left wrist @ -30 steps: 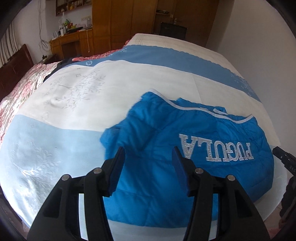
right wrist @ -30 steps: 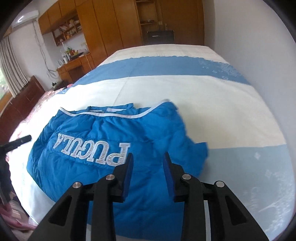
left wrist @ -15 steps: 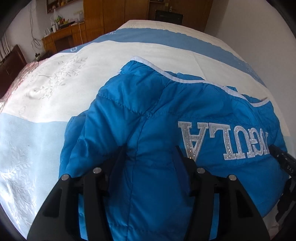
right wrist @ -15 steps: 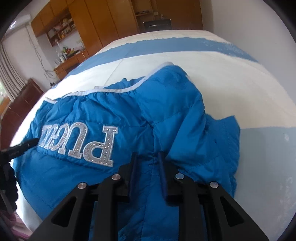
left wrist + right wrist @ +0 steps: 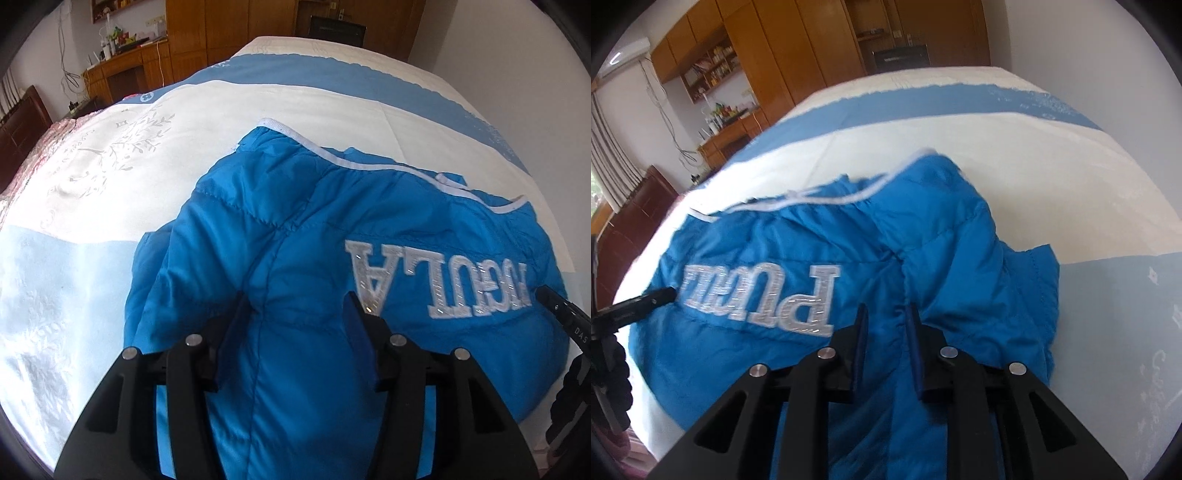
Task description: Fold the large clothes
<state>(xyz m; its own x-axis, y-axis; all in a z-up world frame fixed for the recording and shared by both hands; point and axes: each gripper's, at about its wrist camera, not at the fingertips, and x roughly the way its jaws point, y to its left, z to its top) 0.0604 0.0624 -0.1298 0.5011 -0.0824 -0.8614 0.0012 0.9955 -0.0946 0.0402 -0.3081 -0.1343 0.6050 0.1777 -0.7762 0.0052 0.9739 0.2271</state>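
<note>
A bright blue padded jacket [image 5: 332, 229] with silver letters and white piping lies on the bed, also in the right wrist view [image 5: 923, 236]. My left gripper [image 5: 297, 306] has its jaws wide apart with the jacket's near edge bulging between them. My right gripper [image 5: 886, 317] is shut on a fold of the jacket near its right shoulder seam. The right gripper's tip shows at the left wrist view's right edge [image 5: 557, 306]. The left gripper's tip shows at the right wrist view's left edge [image 5: 646, 301].
The bed [image 5: 110, 258] has a white and blue banded cover with grey embroidery. A white wall [image 5: 1108, 55] runs along its right side. Wooden wardrobes [image 5: 812, 55] and a cluttered desk [image 5: 125, 62] stand beyond. A dark headboard [image 5: 635, 214] is at left.
Both grippers dropped from above the jacket onto its near edge. The right jaws closed on a fold of fabric. The left jaws stayed wide with fabric between them.
</note>
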